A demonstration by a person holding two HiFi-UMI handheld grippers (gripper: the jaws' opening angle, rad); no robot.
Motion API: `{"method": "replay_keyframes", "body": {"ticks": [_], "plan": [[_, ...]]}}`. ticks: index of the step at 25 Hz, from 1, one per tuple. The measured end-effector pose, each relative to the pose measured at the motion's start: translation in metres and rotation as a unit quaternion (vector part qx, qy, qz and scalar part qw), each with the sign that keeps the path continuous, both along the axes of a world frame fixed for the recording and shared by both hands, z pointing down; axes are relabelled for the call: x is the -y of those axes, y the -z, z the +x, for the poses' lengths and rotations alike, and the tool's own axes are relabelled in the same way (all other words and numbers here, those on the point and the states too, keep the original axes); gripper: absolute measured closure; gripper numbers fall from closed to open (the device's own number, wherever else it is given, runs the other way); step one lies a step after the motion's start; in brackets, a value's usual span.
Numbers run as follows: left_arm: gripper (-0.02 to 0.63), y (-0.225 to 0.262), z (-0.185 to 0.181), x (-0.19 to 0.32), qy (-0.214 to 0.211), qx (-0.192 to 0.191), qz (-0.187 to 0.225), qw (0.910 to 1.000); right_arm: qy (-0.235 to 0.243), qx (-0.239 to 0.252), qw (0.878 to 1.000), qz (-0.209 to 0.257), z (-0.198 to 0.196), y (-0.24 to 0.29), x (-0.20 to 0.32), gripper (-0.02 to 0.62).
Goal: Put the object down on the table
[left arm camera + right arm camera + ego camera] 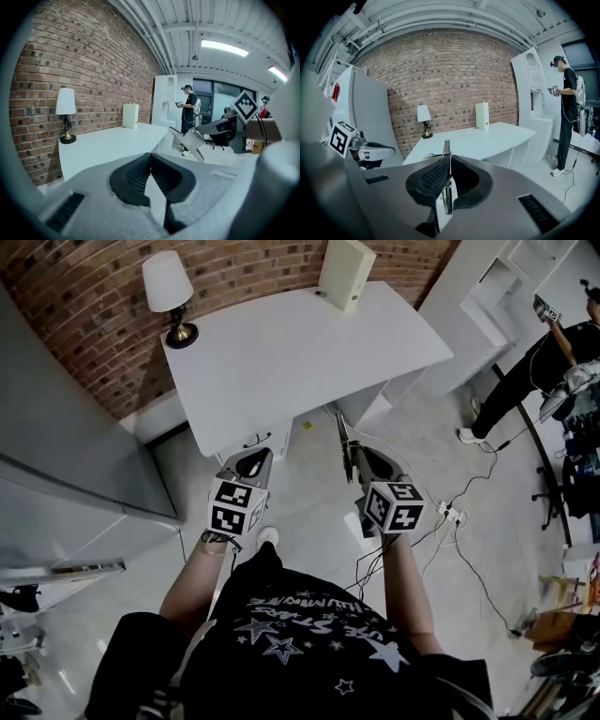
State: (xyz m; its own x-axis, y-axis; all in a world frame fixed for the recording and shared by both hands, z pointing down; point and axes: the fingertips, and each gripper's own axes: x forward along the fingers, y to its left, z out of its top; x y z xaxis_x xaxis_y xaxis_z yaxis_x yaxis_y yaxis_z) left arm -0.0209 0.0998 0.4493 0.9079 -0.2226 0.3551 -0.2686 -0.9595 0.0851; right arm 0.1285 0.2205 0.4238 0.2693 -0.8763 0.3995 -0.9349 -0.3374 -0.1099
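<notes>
A thin flat grey plate [344,444] is clamped edge-on in my right gripper [360,461], which is shut on it; it stands upright between the jaws [446,174]. From the left gripper view the same plate [191,139] shows as a tilted grey rectangle. My left gripper [251,461] is shut with nothing in it, its black pads [136,174] meeting. Both grippers hang over the floor just short of the near edge of the white table [281,362].
On the table's far side stand a lamp [169,292] and an upright white box [345,273]. Cables and a power strip [450,514] lie on the floor at the right. Another person [548,352] stands at the far right. A grey cabinet [56,427] is on the left.
</notes>
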Motion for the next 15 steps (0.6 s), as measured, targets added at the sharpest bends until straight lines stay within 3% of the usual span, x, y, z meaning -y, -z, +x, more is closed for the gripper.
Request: {"method": "replay_keyframes", "body": {"ticks": [7, 15], "plan": [[0.586, -0.002, 0.027, 0.084, 0.002, -0.004, -0.009, 0.9999, -0.002, -0.002, 1.0, -0.006, 0.031, 0.005, 0.083, 0.583], [0.586, -0.008, 0.026, 0.163, 0.025, -0.008, -0.025, 0.9993, 0.006, -0.014, 1.0, -0.01, 0.045, 0.012, 0.159, 0.583]]}}
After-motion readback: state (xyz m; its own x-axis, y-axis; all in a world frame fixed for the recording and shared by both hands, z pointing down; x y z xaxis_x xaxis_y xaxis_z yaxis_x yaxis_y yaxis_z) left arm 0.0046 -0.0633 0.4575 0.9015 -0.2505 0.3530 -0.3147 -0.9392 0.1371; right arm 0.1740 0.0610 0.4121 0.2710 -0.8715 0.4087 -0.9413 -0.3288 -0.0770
